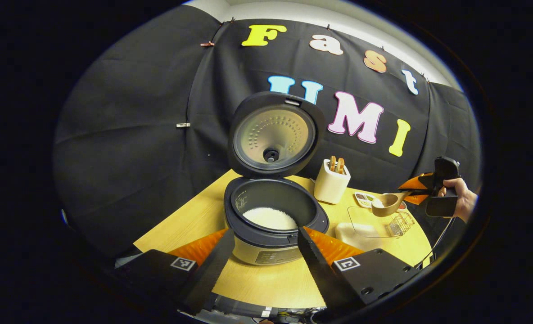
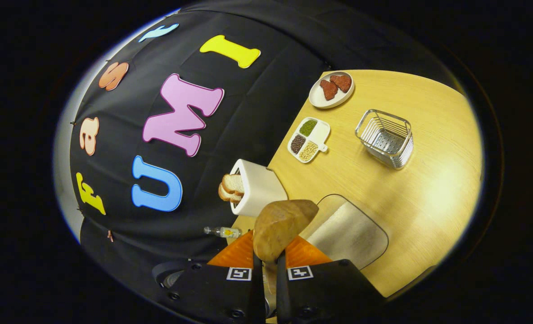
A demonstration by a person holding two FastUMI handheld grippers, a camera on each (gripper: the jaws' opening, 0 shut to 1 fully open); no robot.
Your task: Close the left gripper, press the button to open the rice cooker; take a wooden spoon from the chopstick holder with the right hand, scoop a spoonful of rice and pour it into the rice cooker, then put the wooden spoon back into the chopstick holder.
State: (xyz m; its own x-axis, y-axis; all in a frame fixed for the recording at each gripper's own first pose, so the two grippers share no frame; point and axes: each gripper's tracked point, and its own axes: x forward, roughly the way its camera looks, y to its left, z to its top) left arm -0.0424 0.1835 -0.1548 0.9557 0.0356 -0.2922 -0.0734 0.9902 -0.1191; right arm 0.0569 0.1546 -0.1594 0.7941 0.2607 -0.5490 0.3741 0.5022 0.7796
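The rice cooker point(image 1: 273, 234) stands open with its lid point(image 1: 273, 135) upright and white rice in the pot. My left gripper point(image 1: 265, 231) is open, its fingers spread on either side of the cooker's front. The white chopstick holder point(image 1: 331, 182) point(image 2: 257, 189) with wooden handles in it stands right of the cooker. My right gripper point(image 2: 270, 263) point(image 1: 428, 193) is shut on the handle of the wooden spoon point(image 2: 280, 225) point(image 1: 386, 204). The spoon hangs above the clear rice container point(image 1: 365, 225) point(image 2: 347, 231), with something white in its bowl.
On the wooden table point(image 2: 428, 189) are a wire basket point(image 2: 386, 137) point(image 1: 401, 222), a divided dish of grains point(image 2: 309, 139), a plate with red pieces point(image 2: 331, 90) and a small bottle point(image 2: 223, 231). A hand point(image 1: 462, 198) holds the right gripper.
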